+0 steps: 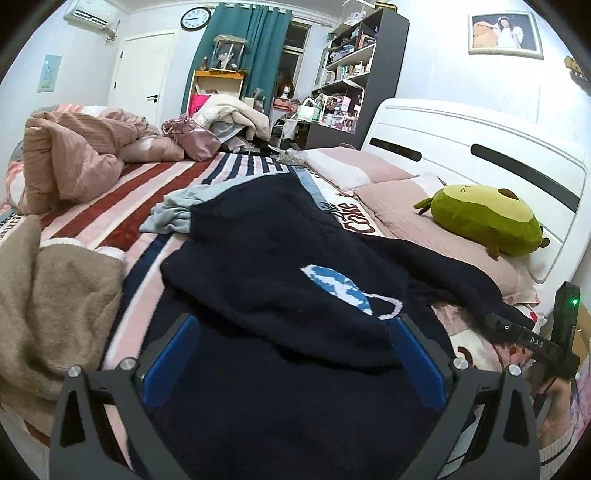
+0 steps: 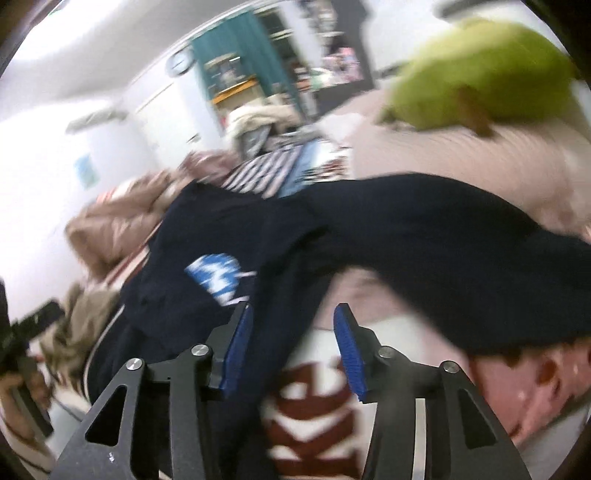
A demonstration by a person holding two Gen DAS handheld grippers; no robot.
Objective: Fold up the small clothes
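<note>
— What lies on the bed [image 1: 147, 184] here?

— A striped blanket [image 1: 122, 206] in red, pink and navy covers the mattress; a white headboard [image 1: 480, 147] stands at the far right; a dark navy sweater [image 1: 280, 266] sprawls across the middle, its blue-and-white knitted patch [image 1: 340, 286] facing up; one sleeve [image 2: 461, 236] trails toward the pink pillows [image 1: 406, 218].

— And around the sweater?

— A rumpled pink duvet [image 1: 70, 155] is heaped at the far left; a tan fleece garment [image 1: 48, 306] is bunched at the near left, just beside the sweater; a pale blue garment [image 1: 173, 214] pokes out from under the sweater's far edge; a green avocado plush [image 1: 484, 221] rests on the pillows.

— The grippers?

— The left gripper [image 1: 291, 358] hangs low over the sweater's near hem, blue pads spread wide with dark cloth lying between them, nothing clamped; the right gripper [image 2: 295, 354] also has its pads apart, poised over the sweater's edge and the lettered blanket; its view is smeared with blur, so whether a pad touches the cloth I cannot tell.

— Anything smaller?

— A round wall clock [image 1: 195, 18] hangs beside a teal curtain [image 1: 240, 55].
</note>
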